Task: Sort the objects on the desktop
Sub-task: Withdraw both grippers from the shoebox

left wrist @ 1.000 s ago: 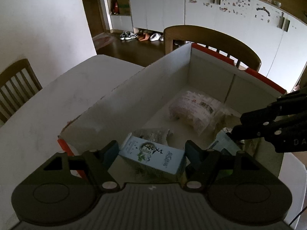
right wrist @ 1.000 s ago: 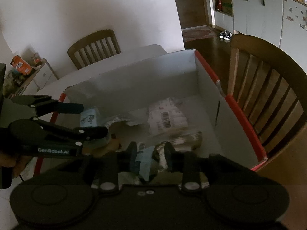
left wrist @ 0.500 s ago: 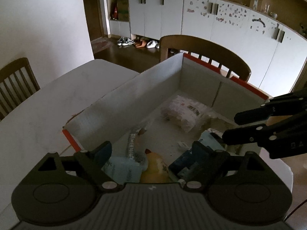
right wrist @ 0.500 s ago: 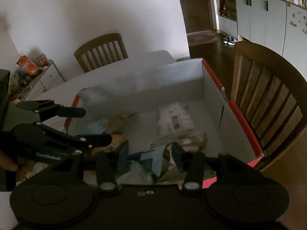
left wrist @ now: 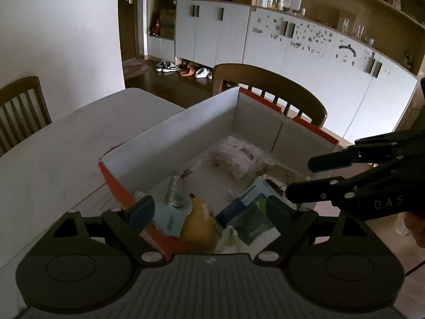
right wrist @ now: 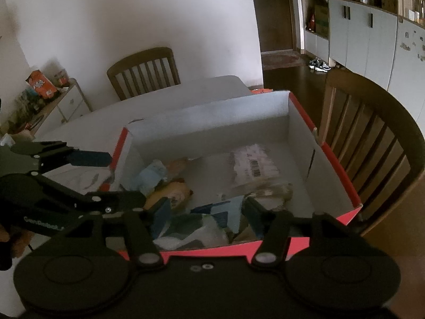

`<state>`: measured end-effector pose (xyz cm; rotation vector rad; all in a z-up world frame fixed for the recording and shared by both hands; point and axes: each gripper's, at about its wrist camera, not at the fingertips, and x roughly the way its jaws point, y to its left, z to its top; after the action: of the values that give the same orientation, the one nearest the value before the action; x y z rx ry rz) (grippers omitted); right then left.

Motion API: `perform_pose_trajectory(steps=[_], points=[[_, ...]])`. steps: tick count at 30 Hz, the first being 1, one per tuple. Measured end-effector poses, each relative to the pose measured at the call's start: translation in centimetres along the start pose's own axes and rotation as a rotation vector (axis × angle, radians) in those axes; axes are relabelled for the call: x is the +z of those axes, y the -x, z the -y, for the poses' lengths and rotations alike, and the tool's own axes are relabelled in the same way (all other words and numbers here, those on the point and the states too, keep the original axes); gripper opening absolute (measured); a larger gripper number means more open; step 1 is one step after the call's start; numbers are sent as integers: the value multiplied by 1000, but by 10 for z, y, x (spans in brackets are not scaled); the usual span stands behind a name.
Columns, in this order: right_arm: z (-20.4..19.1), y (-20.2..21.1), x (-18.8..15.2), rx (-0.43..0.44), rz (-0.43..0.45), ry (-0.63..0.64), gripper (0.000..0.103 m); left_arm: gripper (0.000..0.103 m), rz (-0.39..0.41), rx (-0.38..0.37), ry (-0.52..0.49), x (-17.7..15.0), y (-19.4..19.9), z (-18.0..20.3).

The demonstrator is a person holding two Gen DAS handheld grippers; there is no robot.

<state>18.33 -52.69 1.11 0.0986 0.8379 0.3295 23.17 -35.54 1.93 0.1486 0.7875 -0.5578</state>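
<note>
A white cardboard box point(left wrist: 186, 122) with red outer sides stands on the pale table point(left wrist: 66, 143). It holds a clear barcoded packet point(left wrist: 236, 156), a yellow rounded item point(left wrist: 198, 223), a pale blue carton point(left wrist: 170, 218) and dark blue-green packets point(left wrist: 249, 220). My left gripper point(left wrist: 208, 210) hangs open above the box's near end, with nothing between its fingers. My right gripper point(right wrist: 207, 212) hovers over the near rim; its jaws are opening and the blue-white packets point(right wrist: 212, 218) lie loose below them. Each gripper shows in the other's view: the right gripper point(left wrist: 305, 176), the left gripper point(right wrist: 120, 179).
A wooden chair point(left wrist: 268, 93) stands right behind the box point(right wrist: 212, 133), another wooden chair point(right wrist: 143, 71) at the table's far side by the white wall. White cabinets point(left wrist: 292, 50) line the back. A low sideboard point(right wrist: 61, 101) carries snack packs.
Both grippers drew back and rose from inside the box. The left let go of the pale carton it held. The right's jaws widened off a blue packet.
</note>
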Motion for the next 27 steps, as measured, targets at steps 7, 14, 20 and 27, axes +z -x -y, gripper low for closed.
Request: perform_pose_trajectory(steps=[7, 14, 20, 27], points=[[-24, 10, -2, -13, 6, 47, 64, 91, 37, -17, 36, -14, 24, -11], [-48, 17, -5, -24, 18, 75, 67, 91, 81, -37, 59, -28, 52, -22], [-73, 20, -13, -22, 25, 89, 75, 91, 109, -44, 80, -47, 76, -35], [-111, 17, -22, -20, 26, 112, 79, 91, 139, -14, 107, -73, 105, -57]])
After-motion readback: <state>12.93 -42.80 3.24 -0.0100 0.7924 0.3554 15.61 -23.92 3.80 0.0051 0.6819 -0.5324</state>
